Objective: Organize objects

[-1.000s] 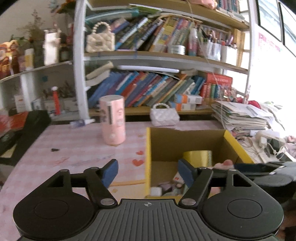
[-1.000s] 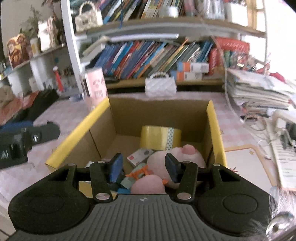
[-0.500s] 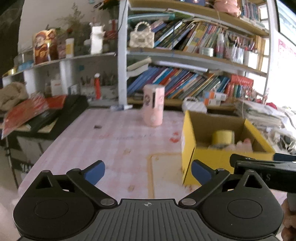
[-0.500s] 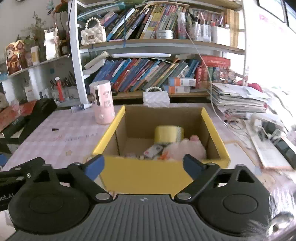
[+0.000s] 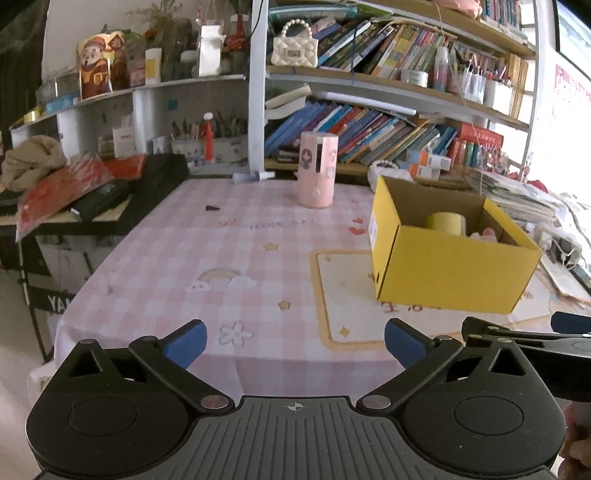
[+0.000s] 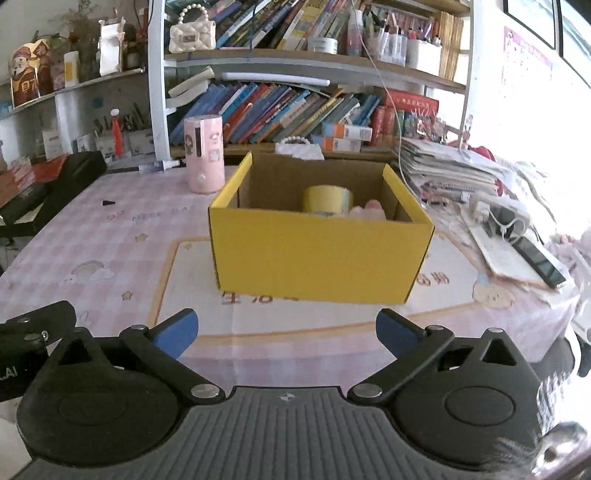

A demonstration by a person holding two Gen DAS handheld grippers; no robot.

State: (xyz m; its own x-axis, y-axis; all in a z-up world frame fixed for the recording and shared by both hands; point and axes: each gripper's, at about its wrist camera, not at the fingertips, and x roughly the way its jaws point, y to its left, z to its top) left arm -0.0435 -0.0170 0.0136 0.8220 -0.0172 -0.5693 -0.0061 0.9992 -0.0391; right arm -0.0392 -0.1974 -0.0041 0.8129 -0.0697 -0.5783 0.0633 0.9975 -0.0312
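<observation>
A tall bookshelf (image 6: 303,110) packed with leaning books fills the back of the scene, with a cream quilted handbag (image 6: 192,35) on its upper board. In front of it spreads the table (image 5: 221,258), covered by a pink checked cloth printed with stars, a rainbow and a flower. A heap of stacked papers (image 6: 443,166) lies at the table's right side, and dark flat cases (image 5: 147,184) sit at its left. The yellow cardboard box (image 6: 317,254) stands open on a pale mat with an orange border, toward the right half of the table; inside it a roll of yellow tape (image 6: 327,199) stands on edge against the back wall, with a pink soft toy (image 6: 369,212) just beside it on the right. A pink cylindrical holder (image 5: 318,168) stands upright behind and to the left of the box, well apart from it. The left gripper (image 5: 293,343) hangs over the near table edge, left of the box, its blue-tipped jaws spread as wide as they go with nothing between them. The right gripper (image 6: 286,330) faces the box's front wall from the near edge, jaws likewise fully spread and empty. A small dark scrap (image 5: 212,208) lies alone on the cloth toward the far left.
</observation>
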